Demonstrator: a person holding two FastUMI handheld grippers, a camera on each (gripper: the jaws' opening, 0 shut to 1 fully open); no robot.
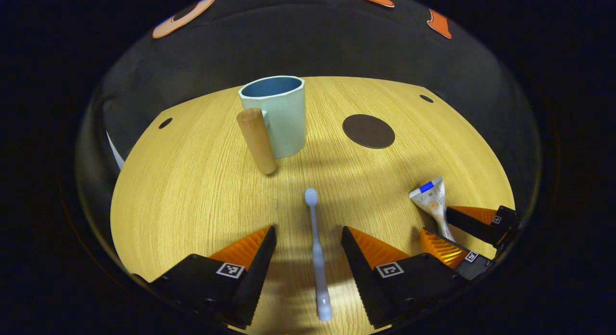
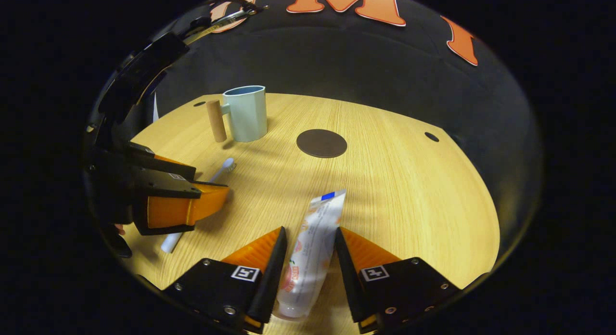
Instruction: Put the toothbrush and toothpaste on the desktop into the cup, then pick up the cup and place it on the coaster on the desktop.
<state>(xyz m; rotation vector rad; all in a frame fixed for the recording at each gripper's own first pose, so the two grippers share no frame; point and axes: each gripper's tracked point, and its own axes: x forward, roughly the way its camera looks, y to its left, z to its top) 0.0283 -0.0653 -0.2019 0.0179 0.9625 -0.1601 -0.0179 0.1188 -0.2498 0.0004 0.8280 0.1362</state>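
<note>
Item 1, cup [image 1: 276,116]: pale blue-green with a darker blue inside, faceted walls, and a light wooden peg handle [image 1: 257,140] on its left. I see it upright on the wooden desktop [image 1: 192,190], and I take it as my landmark.

Item 2, toothbrush [image 1: 317,253]: pale blue-white and slim, lying flat on the desktop nearer to me than the cup, head toward the cup. My left gripper [image 1: 308,243] straddles it, jaws wide, neither finger touching the brush.

Item 3, coaster [image 1: 368,131]: dark brown flat disc, right of the cup and apart from it.

Item 4, toothpaste [image 2: 310,253]: white tube with orange-pink print and a small blue patch at its flat crimped end, lying flat, well right of the cup and nearer than the coaster. The print is too small for me to read. My right gripper [image 2: 310,248] has its jaws narrow around the tube; I cannot tell whether both fingers press on it.
</note>
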